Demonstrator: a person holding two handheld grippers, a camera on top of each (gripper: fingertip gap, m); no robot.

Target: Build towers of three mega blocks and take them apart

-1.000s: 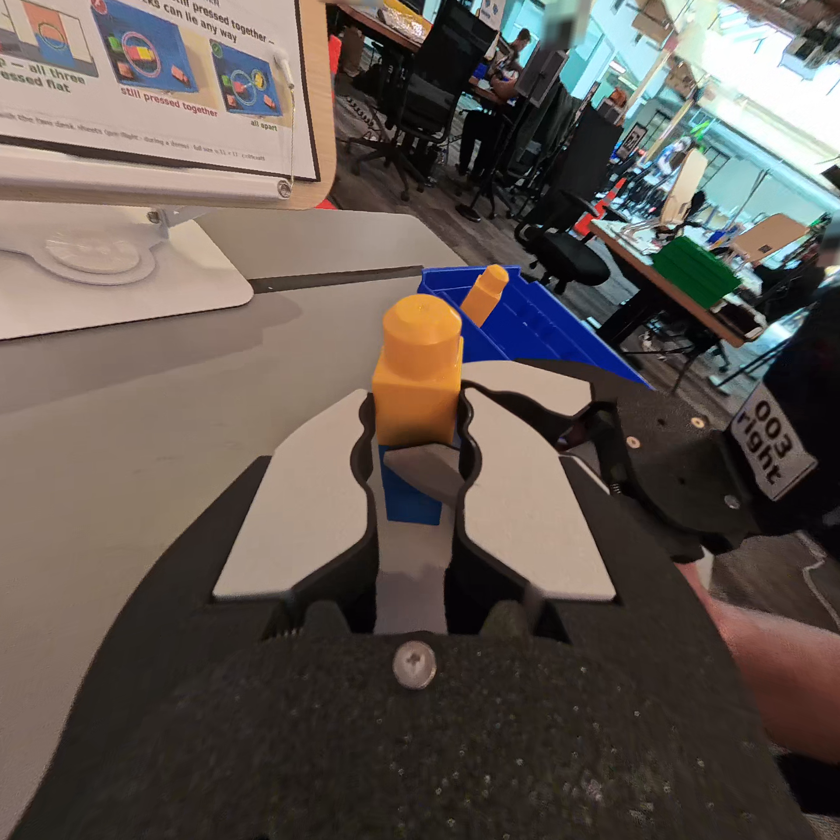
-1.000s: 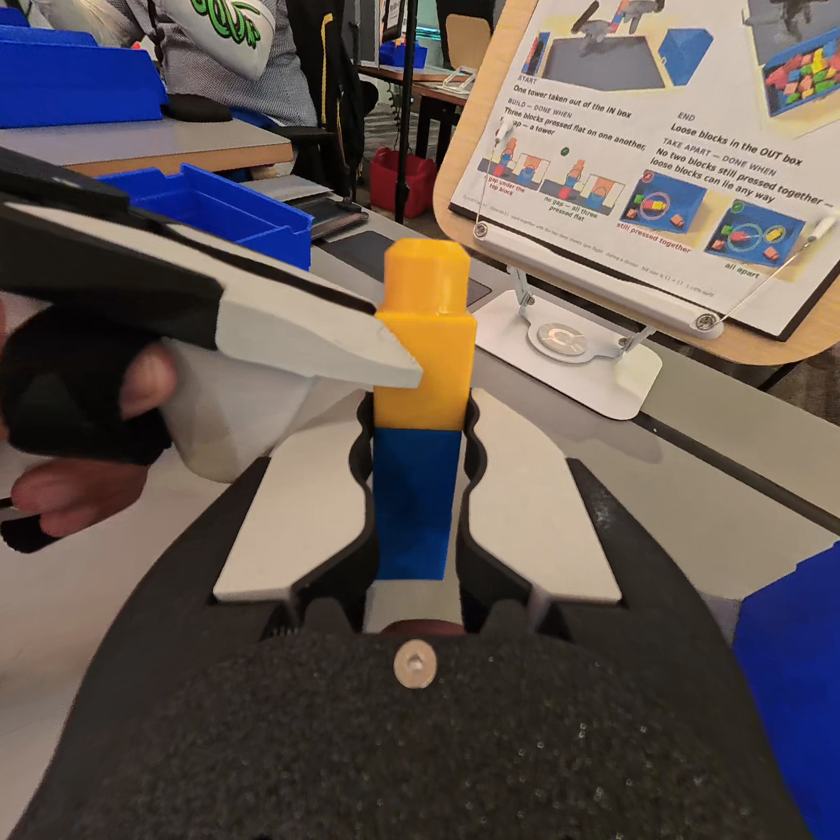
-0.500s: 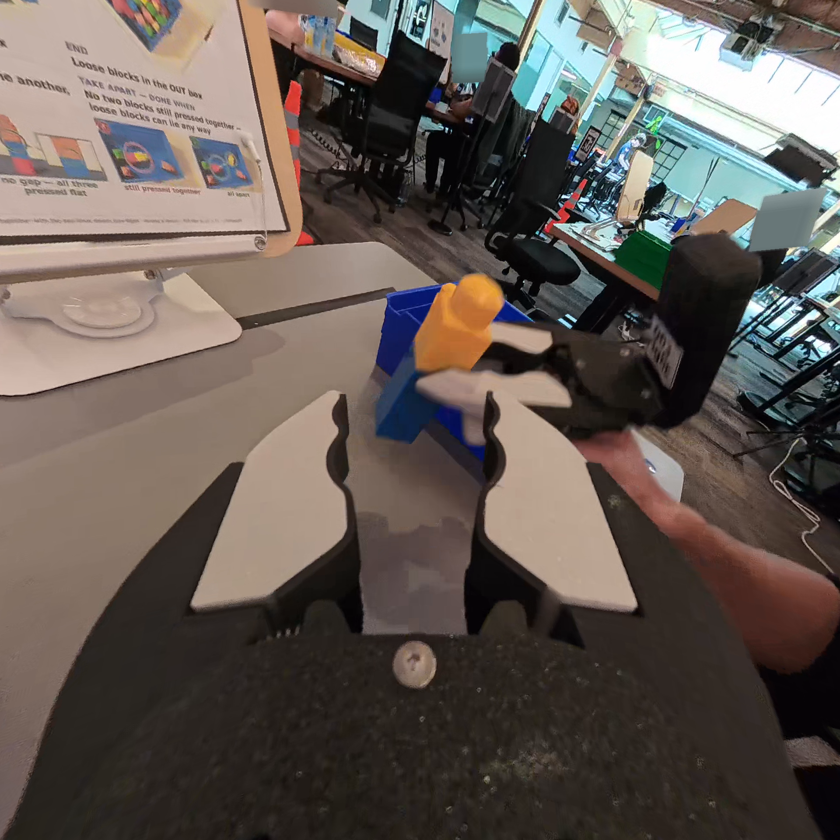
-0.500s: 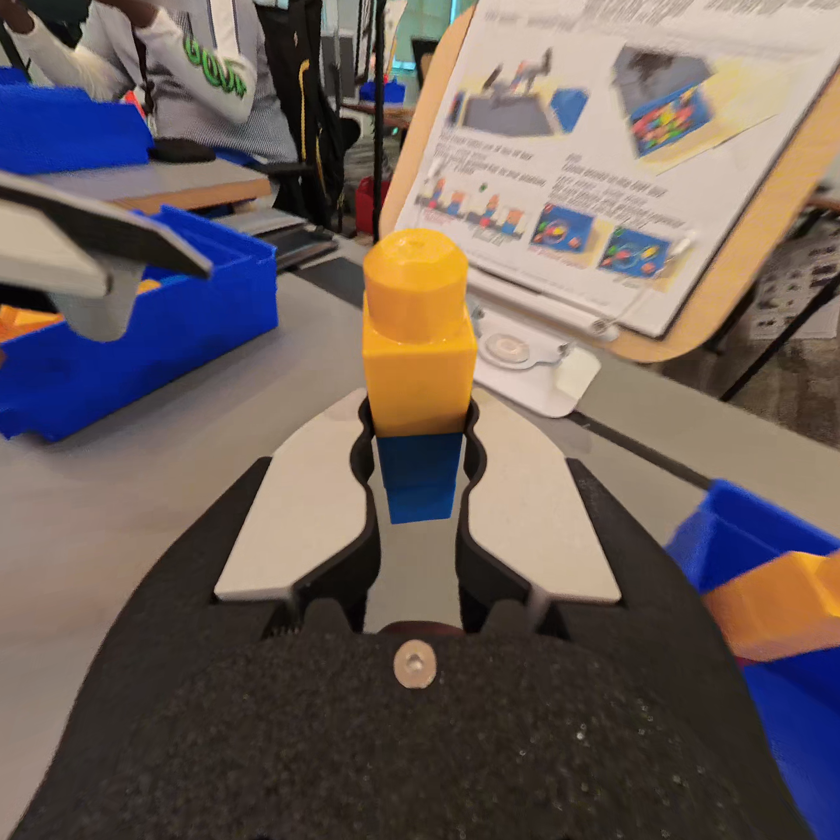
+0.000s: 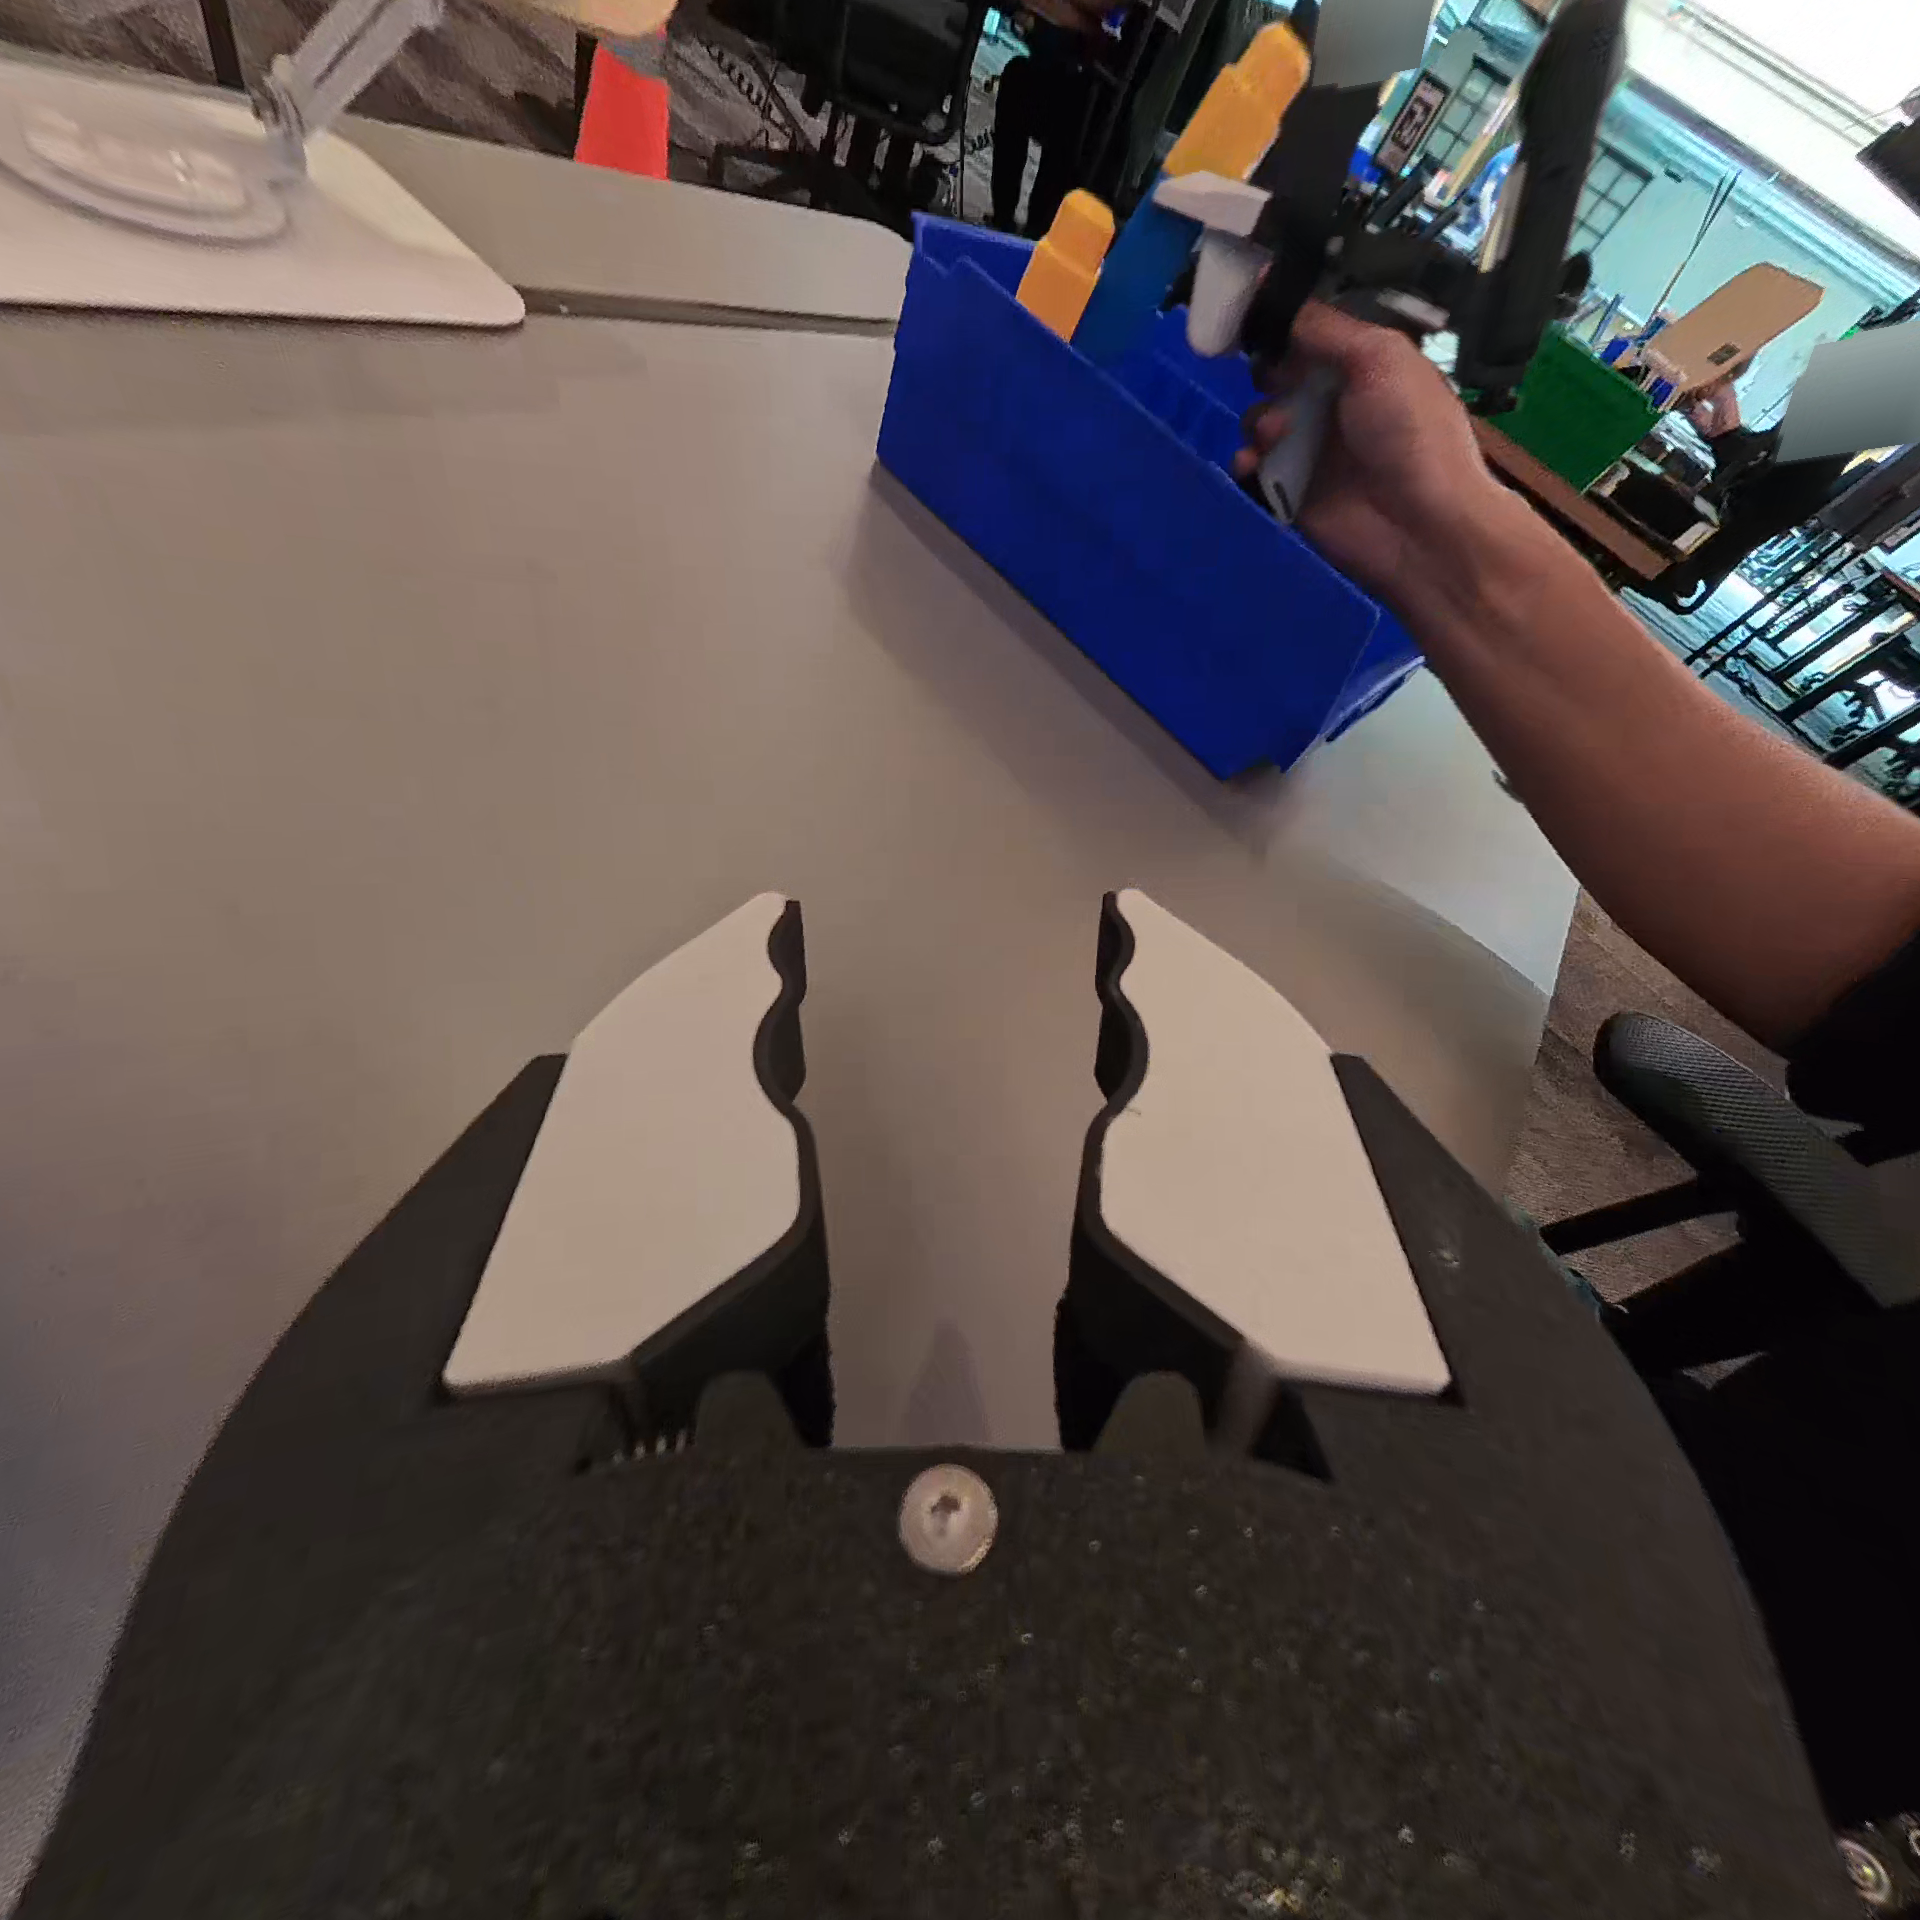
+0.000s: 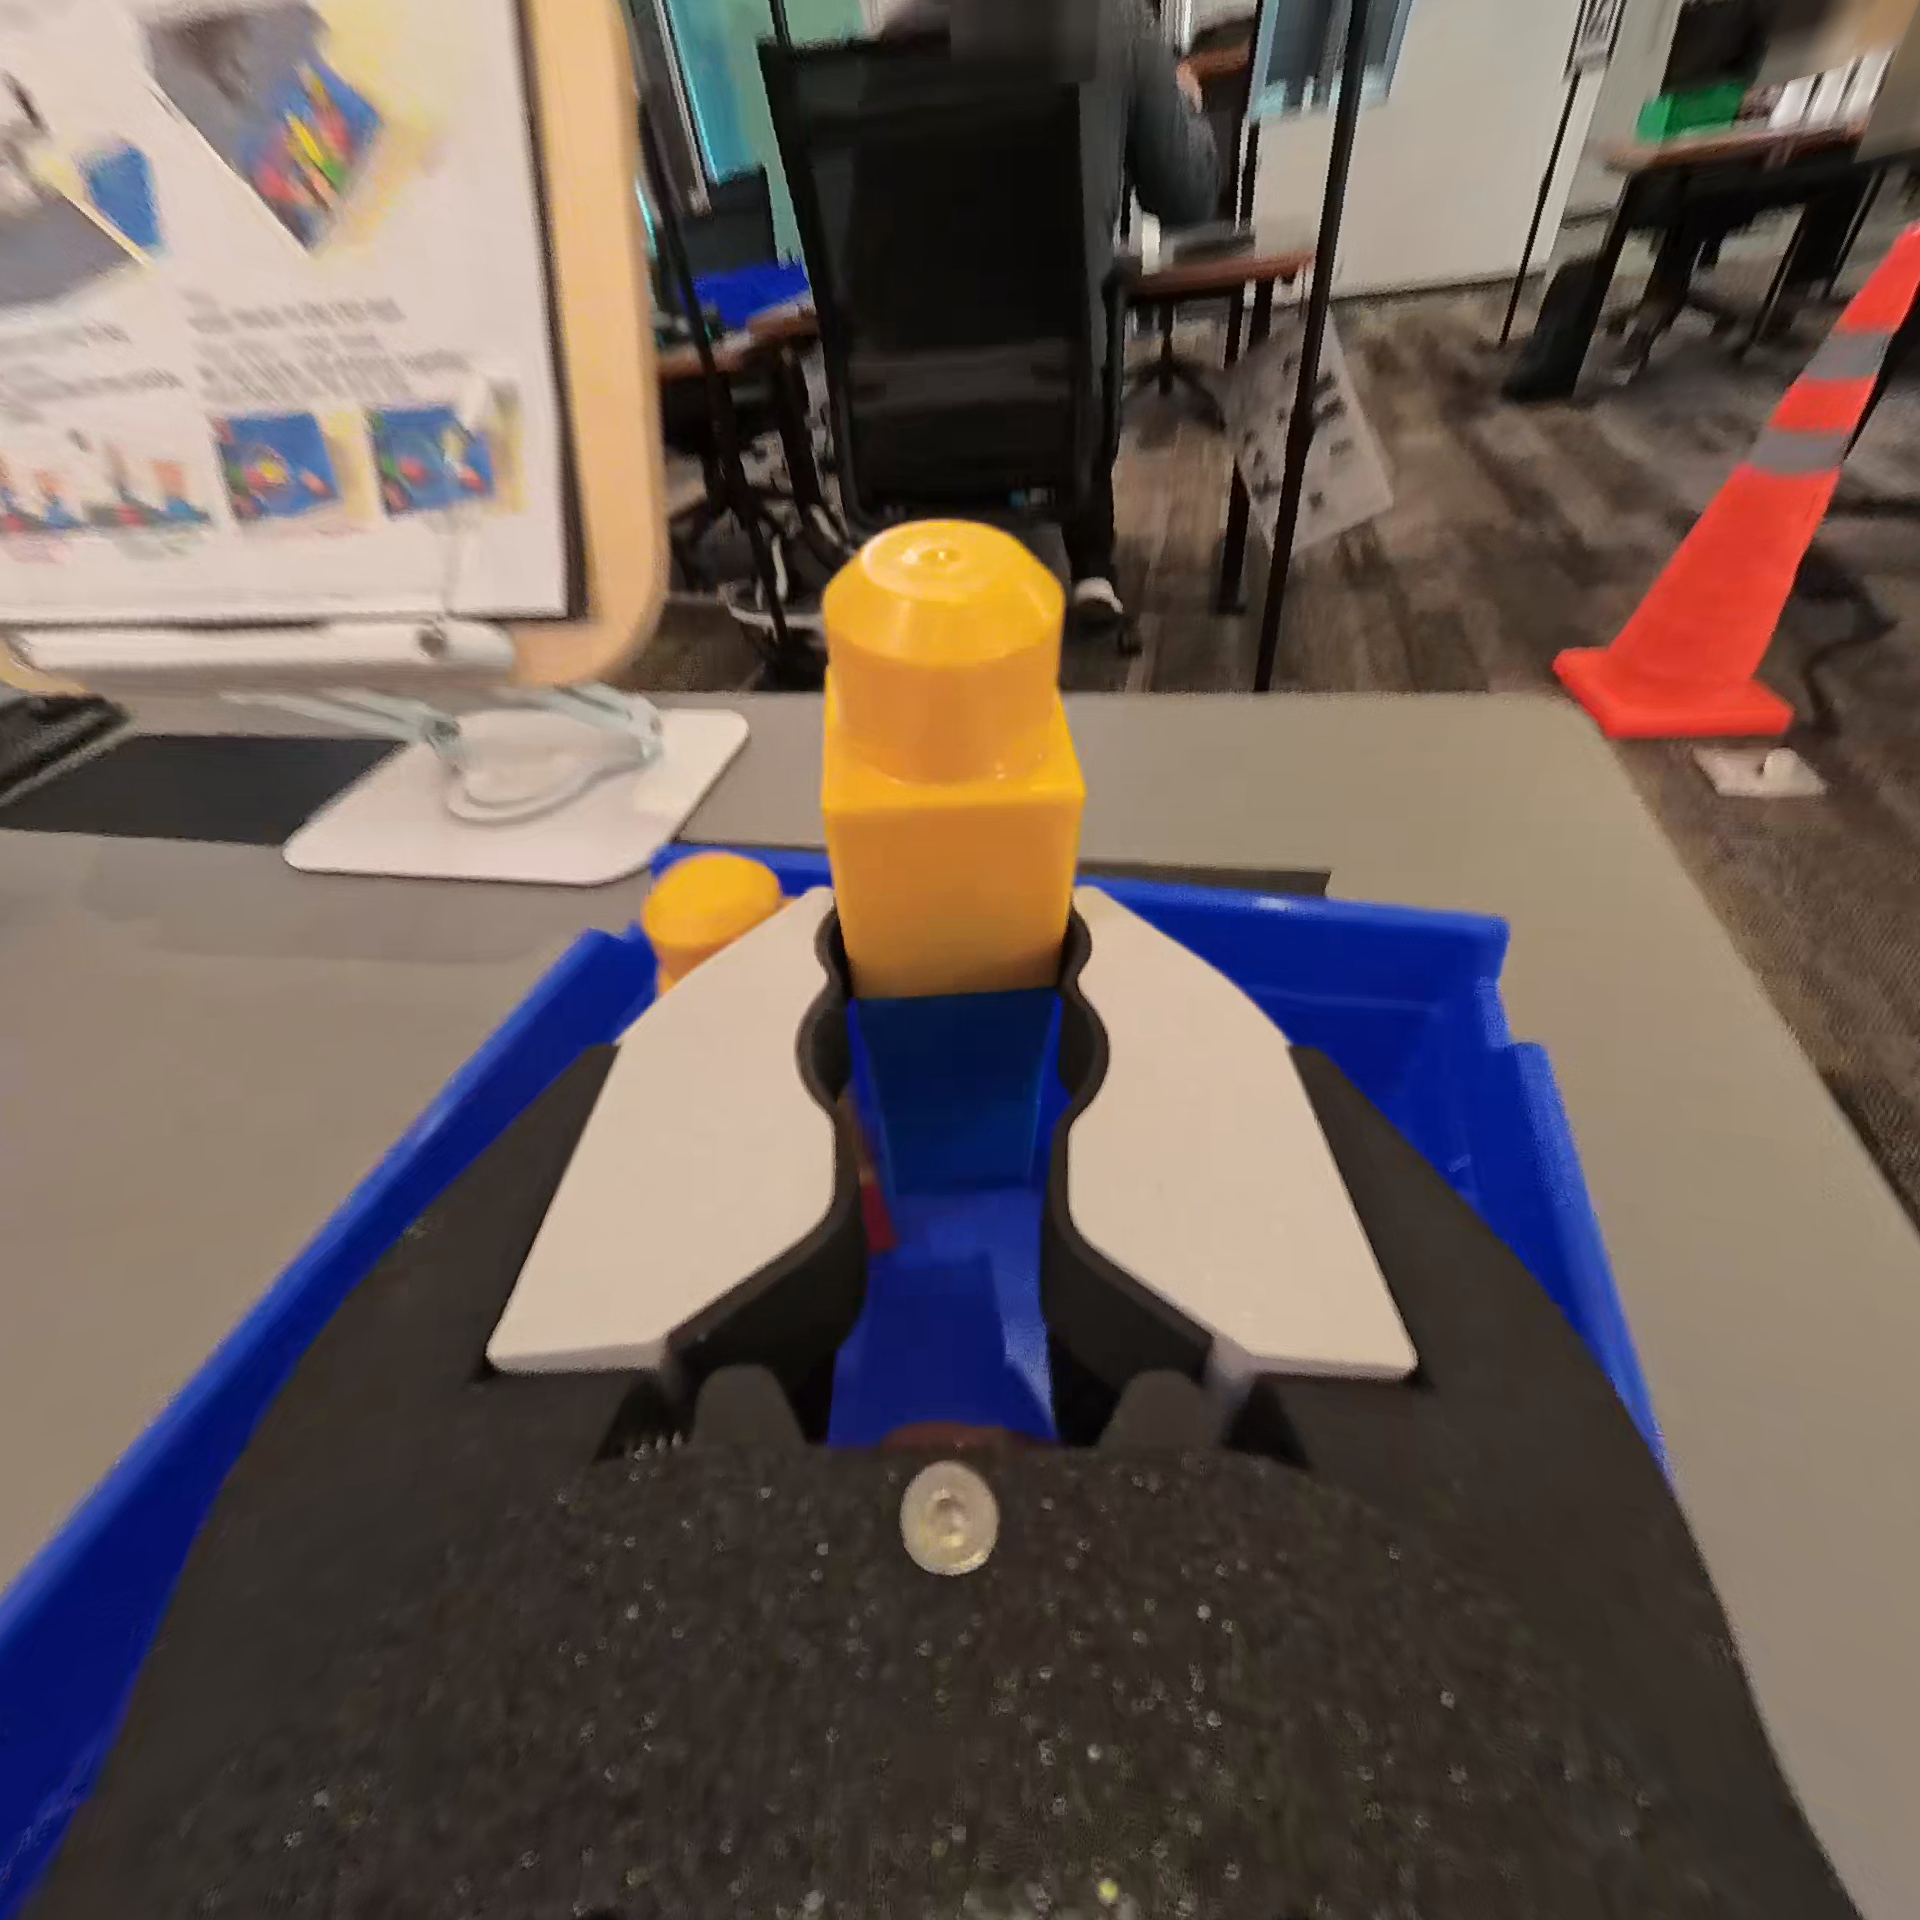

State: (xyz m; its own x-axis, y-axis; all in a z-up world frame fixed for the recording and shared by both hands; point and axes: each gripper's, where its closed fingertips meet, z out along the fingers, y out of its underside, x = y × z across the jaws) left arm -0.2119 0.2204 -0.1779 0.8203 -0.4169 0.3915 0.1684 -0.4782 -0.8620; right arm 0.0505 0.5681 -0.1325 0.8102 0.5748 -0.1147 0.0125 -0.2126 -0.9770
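Printed sheet [image 6: 260, 312] on wooden board, upper left behind yellow block [image 6: 951, 831]: carried lines of text and small colour pictures, all smeared by blur, no word readable. Pale placard [image 6: 1309, 436] leaned on floor beside black chair [image 6: 935, 260]: dark print on it, too blurred to read. Small black-and-white square code tag [image 5: 1415, 125] far back in left wrist view: pattern only, too small to make out.
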